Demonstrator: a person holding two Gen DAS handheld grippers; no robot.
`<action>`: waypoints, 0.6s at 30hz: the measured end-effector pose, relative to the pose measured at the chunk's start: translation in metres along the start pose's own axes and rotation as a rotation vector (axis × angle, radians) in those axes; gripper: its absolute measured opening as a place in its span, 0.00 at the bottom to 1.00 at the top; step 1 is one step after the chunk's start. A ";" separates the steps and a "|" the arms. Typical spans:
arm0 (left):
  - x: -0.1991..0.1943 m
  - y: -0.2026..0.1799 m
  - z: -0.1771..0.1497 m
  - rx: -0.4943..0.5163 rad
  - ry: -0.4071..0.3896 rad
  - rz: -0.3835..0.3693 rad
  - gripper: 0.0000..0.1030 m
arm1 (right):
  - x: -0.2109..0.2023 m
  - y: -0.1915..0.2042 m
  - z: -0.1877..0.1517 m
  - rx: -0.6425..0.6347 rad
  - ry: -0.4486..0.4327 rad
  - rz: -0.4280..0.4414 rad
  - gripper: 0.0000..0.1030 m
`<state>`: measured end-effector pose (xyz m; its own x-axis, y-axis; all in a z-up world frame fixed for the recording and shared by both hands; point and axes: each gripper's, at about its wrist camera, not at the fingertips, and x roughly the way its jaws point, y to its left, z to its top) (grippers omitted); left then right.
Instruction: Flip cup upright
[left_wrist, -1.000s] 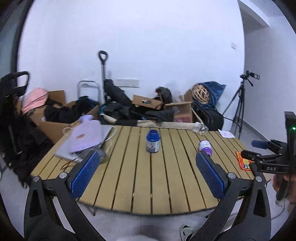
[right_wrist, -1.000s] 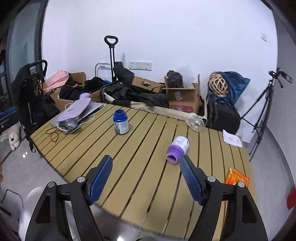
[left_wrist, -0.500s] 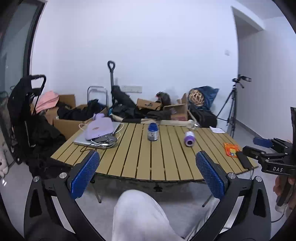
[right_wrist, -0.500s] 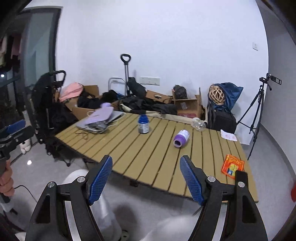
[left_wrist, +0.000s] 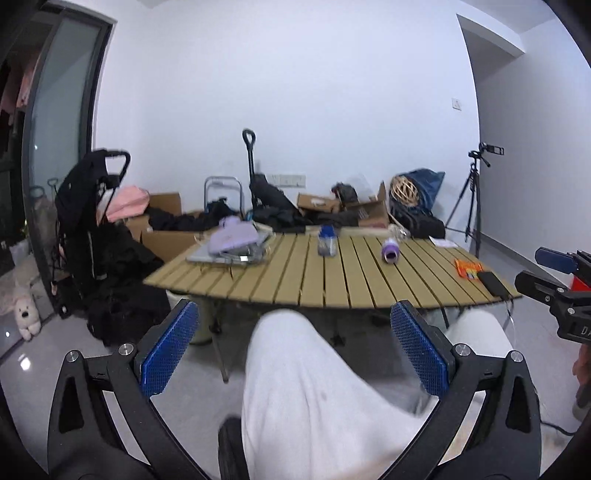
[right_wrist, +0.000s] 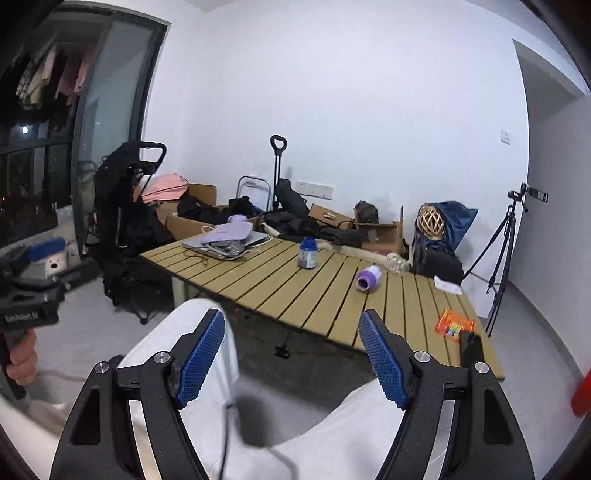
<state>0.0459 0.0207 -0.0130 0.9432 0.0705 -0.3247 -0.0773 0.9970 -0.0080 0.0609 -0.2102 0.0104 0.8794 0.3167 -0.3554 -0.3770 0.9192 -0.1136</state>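
Observation:
A purple and white cup lies on its side on the wooden slat table; it also shows in the left wrist view. My left gripper is open and empty, held well back from the table above the person's legs. My right gripper is open and empty, also far back from the table. The right gripper shows from the side in the left wrist view, and the left gripper shows at the left edge of the right wrist view.
A blue-lidded jar stands mid-table. A laptop with a lilac pouch lies at the far left. An orange packet and a black phone lie near the right edge. Boxes, bags, a stroller and a tripod surround the table.
Both grippers have pulled back and away from the table; it now looks smaller and the person's legs fill the foreground. The cup has not moved.

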 end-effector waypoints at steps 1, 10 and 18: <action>-0.005 -0.001 -0.005 0.004 0.007 -0.011 1.00 | -0.006 0.004 -0.009 0.009 0.005 -0.002 0.78; -0.033 0.005 -0.010 0.002 -0.097 0.008 1.00 | -0.031 0.019 -0.034 0.110 -0.045 0.032 0.78; -0.036 0.003 -0.011 0.017 -0.113 0.013 1.00 | -0.033 0.019 -0.032 0.110 -0.067 0.038 0.78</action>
<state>0.0082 0.0213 -0.0114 0.9725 0.0862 -0.2162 -0.0857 0.9963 0.0117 0.0153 -0.2104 -0.0094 0.8839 0.3636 -0.2940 -0.3798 0.9251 0.0023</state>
